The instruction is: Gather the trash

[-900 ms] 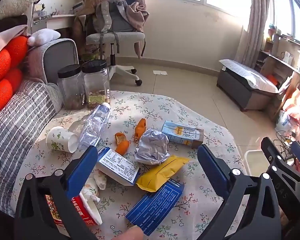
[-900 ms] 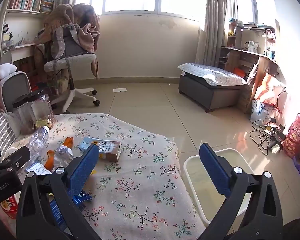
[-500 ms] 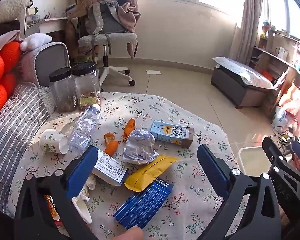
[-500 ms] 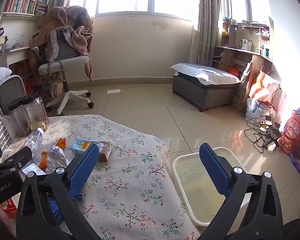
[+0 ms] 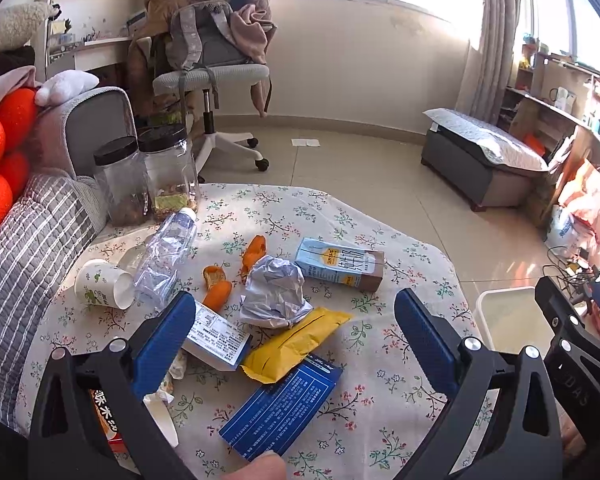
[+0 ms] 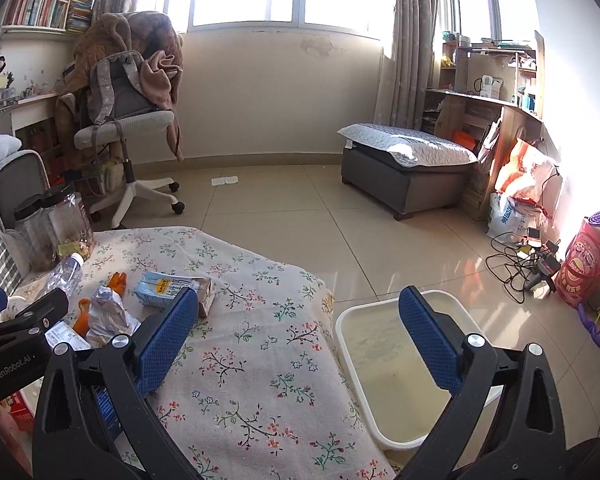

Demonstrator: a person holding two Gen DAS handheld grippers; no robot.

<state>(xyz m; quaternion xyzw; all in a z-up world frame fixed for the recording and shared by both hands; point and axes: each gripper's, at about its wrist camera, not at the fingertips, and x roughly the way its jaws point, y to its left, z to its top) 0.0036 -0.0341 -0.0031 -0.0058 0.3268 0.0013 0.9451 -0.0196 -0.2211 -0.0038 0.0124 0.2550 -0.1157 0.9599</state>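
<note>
Trash lies on the floral-clothed table (image 5: 380, 360): a blue carton (image 5: 282, 404), a yellow wrapper (image 5: 296, 344), crumpled foil (image 5: 274, 294), a milk carton (image 5: 340, 266), orange peels (image 5: 216, 284), a white box (image 5: 216, 338), a crushed plastic bottle (image 5: 164, 256) and a paper cup (image 5: 102, 284). My left gripper (image 5: 296, 340) is open and empty above the yellow wrapper. My right gripper (image 6: 298, 340) is open and empty over the table's right edge, next to the white bin (image 6: 384, 360) on the floor. The milk carton (image 6: 168, 286) and foil (image 6: 106, 314) also show in the right wrist view.
Two black-lidded jars (image 5: 148, 178) stand at the table's back left beside a grey sofa (image 5: 24, 240). A red packet (image 5: 104, 412) lies under the left finger. An office chair (image 5: 212, 64), a grey ottoman (image 6: 408, 168) and cables (image 6: 516, 264) are on the floor beyond.
Both grippers have drawn back and up a little, so the table items sit slightly lower and farther in view. Both stay open and empty.
</note>
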